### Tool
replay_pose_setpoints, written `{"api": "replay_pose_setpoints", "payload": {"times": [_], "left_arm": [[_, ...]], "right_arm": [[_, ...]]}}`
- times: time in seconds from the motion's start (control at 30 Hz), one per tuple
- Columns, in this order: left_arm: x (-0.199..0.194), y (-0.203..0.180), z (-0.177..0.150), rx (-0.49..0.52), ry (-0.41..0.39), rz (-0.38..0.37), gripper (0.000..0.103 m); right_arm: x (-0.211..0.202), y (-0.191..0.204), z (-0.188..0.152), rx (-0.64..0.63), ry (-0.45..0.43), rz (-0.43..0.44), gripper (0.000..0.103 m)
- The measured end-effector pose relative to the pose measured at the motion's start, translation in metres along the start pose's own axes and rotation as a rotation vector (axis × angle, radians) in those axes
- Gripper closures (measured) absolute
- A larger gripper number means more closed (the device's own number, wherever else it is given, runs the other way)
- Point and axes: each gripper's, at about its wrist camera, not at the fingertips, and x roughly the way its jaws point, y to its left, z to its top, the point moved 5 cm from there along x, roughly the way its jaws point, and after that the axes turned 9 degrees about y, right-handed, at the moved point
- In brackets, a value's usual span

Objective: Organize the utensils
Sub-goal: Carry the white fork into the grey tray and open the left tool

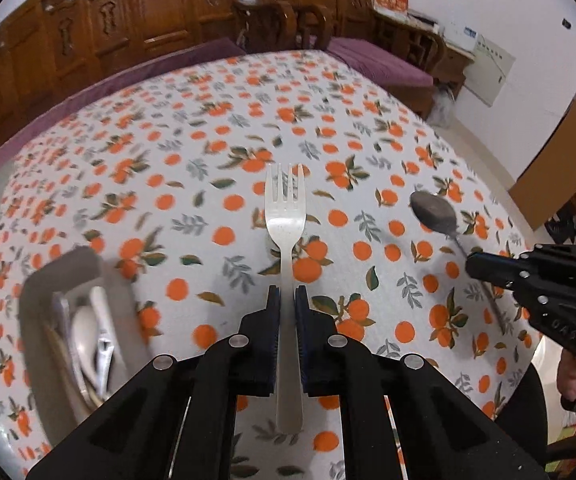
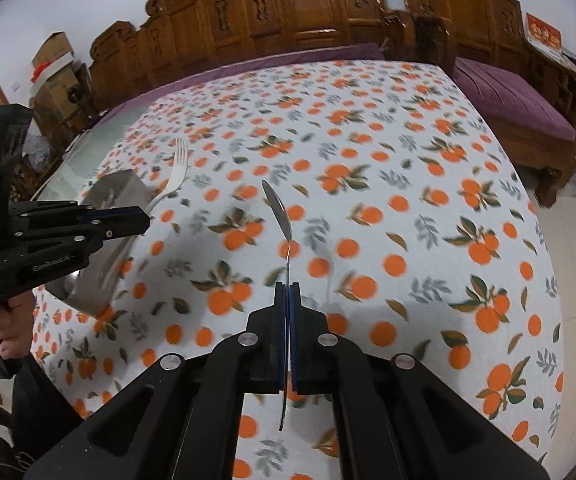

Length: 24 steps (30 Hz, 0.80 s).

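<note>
The left hand-held gripper point(image 1: 287, 300) is clenched on the handle of a fork point(image 1: 285, 216), which juts straight ahead of its fingers with the tines forward, clear above the orange-patterned bench point(image 1: 216, 128). The right hand-held gripper point(image 2: 287, 296) is likewise clamped on a spoon point(image 2: 278, 210), held edge-on between the pads with its bowl ahead of the fingertips. Below and to the left of the left gripper sits a grey utensil holder point(image 1: 68, 276) that already contains cutlery, probably a spoon and a few other pieces, though blur hides the details. Both grips sit partway along thin, smooth metal handles, so either piece could pivot or slide out if a wrist rolls sharply. The fork must go into an already crowded holder; its tines or handle end might catch on the rim or on the pieces inside and tip the holder. Beyond the bench stand carved wooden seats point(image 1: 128, 12) with purple cushions.
</note>
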Motion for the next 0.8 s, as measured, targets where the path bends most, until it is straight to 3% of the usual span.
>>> {"api": "replay_pose_setpoints", "payload": {"times": [0.37,0.8], "left_arm": [[-0.050,0.042,-0.019,-0.067,-0.060,0.030,0.096],[-0.067,0.099,-0.049,-0.159,-0.079,0.055,0.096]], "right_arm": [[-0.005,0.056,0.019,-0.057,-0.029,0.034,0.101],[0.002,0.115,0.032,-0.128,-0.025,0.064,0.101]]}}
